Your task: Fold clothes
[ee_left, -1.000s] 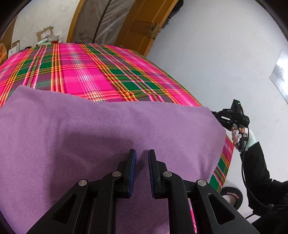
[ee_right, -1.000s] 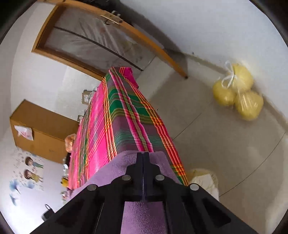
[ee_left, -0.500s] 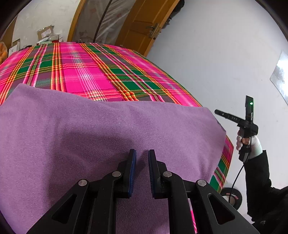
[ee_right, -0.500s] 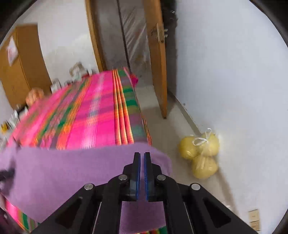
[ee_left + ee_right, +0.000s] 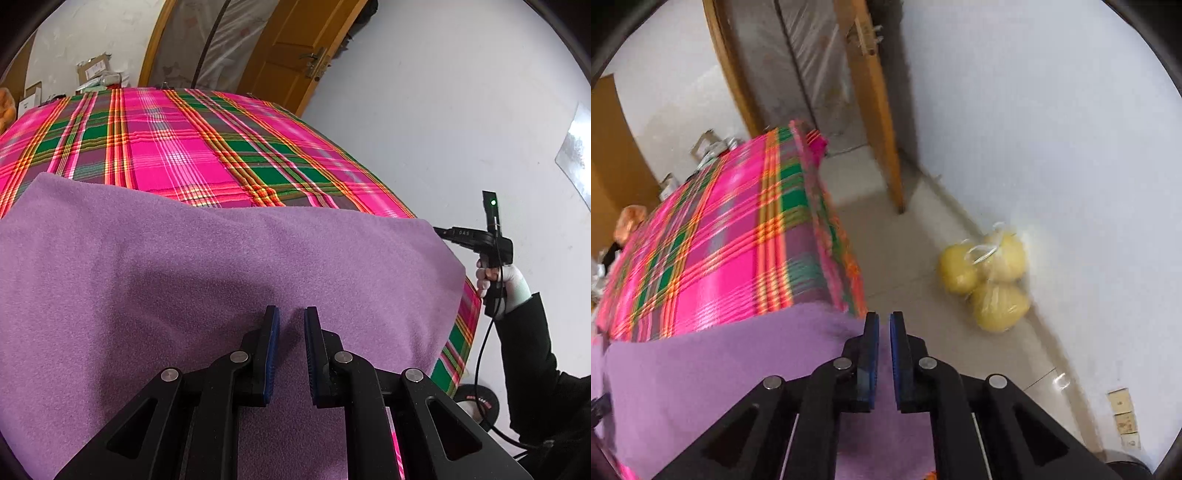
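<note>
Plaid bed cover (image 5: 177,155) under purple cloth (image 5: 184,280), spread at near edge | clear bag (image 5: 988,273) on floor: three yellow round fruits | left tool (image 5: 291,321) slightly apart, empty | right tool (image 5: 881,325) opening, empty

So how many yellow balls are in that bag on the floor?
3 in the plastic bag by the wall: one left, one upper right, one below. More may hide behind.
</note>
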`<action>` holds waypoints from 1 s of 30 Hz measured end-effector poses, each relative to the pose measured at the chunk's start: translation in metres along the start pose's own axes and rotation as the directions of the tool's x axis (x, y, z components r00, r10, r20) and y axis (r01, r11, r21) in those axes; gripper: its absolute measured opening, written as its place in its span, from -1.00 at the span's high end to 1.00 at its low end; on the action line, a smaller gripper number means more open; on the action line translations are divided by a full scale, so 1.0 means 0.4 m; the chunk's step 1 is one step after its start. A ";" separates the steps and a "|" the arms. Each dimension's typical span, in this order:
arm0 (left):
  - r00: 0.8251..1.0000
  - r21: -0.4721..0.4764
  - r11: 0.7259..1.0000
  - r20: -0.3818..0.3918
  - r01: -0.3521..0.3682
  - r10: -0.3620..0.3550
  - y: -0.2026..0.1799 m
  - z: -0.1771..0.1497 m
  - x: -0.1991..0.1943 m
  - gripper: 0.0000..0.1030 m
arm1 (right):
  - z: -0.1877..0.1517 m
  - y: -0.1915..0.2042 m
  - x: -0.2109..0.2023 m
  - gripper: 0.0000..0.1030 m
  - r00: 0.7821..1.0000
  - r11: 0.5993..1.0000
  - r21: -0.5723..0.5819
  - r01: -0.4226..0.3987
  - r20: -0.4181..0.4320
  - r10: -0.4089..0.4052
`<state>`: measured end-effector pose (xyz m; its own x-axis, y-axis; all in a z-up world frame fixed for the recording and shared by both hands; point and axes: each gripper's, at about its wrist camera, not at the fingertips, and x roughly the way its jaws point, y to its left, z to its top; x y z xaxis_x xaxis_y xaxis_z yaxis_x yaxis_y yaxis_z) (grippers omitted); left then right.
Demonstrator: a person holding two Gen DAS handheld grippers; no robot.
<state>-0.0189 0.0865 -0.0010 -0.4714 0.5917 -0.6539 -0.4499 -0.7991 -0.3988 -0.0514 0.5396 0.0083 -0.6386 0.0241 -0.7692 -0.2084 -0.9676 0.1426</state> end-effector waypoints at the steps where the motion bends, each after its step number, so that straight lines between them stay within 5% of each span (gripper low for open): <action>1: 1.000 0.001 1.000 0.000 -0.002 0.002 -0.001 0.001 0.000 0.73 | -0.001 0.001 -0.020 0.86 1.000 1.000 0.004 -0.008 0.024 0.008; 5: 1.000 0.024 0.999 0.003 -0.022 0.022 -0.019 -0.001 -0.013 0.73 | -0.031 0.045 -0.099 0.86 0.990 0.993 -0.038 -0.115 0.073 0.117; 11: 0.989 0.005 0.993 0.092 -0.117 0.116 0.012 0.027 -0.074 0.73 | -0.092 0.211 -0.138 0.86 0.967 0.949 -0.194 -0.248 0.011 0.255; 21: 0.961 -0.114 0.958 0.052 -0.263 0.270 0.133 0.022 -0.068 0.73 | -0.188 0.632 -0.115 0.74 0.833 0.749 -0.367 -0.552 -0.214 0.510; 24: 0.961 -0.103 0.960 0.065 -0.262 0.270 0.133 0.014 -0.070 0.72 | -0.207 0.718 -0.098 0.72 0.843 0.727 -0.428 -0.537 -0.239 0.482; 28: 0.967 -0.124 0.964 0.072 -0.236 0.246 0.145 0.010 -0.076 0.72 | -0.170 0.719 -0.075 0.72 0.921 0.827 -0.404 -0.390 -0.162 0.355; 30: 0.970 -0.141 0.966 0.077 -0.217 0.229 0.153 0.007 -0.080 0.72 | -0.160 0.743 -0.098 0.67 0.917 0.820 -0.412 -0.397 -0.136 0.376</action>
<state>-0.0334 0.0190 -0.0026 -0.6188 0.3996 -0.6763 -0.2257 -0.9151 -0.3341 -0.0407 0.2351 0.0408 -0.5630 -0.3756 -0.7361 0.3881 -0.9066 0.1658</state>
